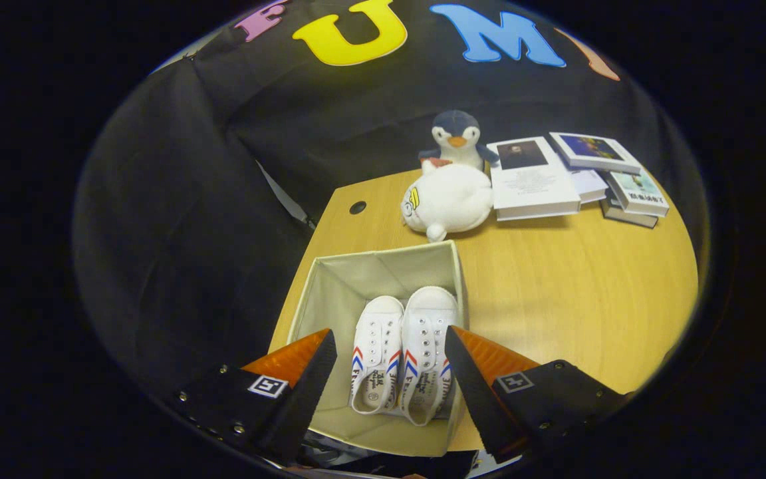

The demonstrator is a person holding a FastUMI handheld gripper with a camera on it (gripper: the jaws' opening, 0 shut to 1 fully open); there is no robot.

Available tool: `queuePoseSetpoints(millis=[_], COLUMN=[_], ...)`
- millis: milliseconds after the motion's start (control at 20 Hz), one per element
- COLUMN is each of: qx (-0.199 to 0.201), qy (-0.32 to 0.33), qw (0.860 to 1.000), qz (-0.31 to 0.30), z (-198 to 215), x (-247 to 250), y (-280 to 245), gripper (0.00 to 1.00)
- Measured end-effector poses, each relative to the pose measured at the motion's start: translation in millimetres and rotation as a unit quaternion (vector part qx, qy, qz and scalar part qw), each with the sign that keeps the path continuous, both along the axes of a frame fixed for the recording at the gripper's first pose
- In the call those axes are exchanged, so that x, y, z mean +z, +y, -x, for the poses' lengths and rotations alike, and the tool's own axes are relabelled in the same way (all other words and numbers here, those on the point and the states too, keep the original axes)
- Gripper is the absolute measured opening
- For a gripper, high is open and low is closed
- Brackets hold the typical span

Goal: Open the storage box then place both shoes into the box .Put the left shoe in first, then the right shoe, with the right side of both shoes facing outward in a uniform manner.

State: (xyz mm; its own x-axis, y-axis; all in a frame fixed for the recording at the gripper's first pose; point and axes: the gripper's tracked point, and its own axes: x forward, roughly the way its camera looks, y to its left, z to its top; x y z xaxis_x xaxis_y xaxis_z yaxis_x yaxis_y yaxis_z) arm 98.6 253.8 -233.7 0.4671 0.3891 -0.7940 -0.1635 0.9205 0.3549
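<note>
Shoes (401, 356) are lying side by side in the open box (330, 293), with the gripper (389, 372) hovering above them, fingers apart and gripping nothing. Dropping lower could be nudging a shoe askew or catching the soft box wall. Beyond, the wooden surface (556, 293) is carrying two plush toys (453, 189) and stacked books (576, 176) against the black cloth wall.

White shoes (401, 349) (red-blue chevrons)
</note>
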Motion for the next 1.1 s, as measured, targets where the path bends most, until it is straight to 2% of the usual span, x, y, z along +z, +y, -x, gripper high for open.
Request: queuePoseSetpoints(millis=[200,450,700,1100], qx=[-0.004,-0.022,-0.046,-0.087], qy=[-0.063,-0.123,-0.193,-0.285], qw=[0.997,0.991,0.98,0.953], qz=[-0.048,-0.049,-0.01,0.057], z=[-3.1,-0.7,5.6,21.7], x=[52.6,101.5,141.2,189.3], y=[-14.8,-69.3,-138.8,-226.6], gripper=[0.98,0.98,0.98,0.98])
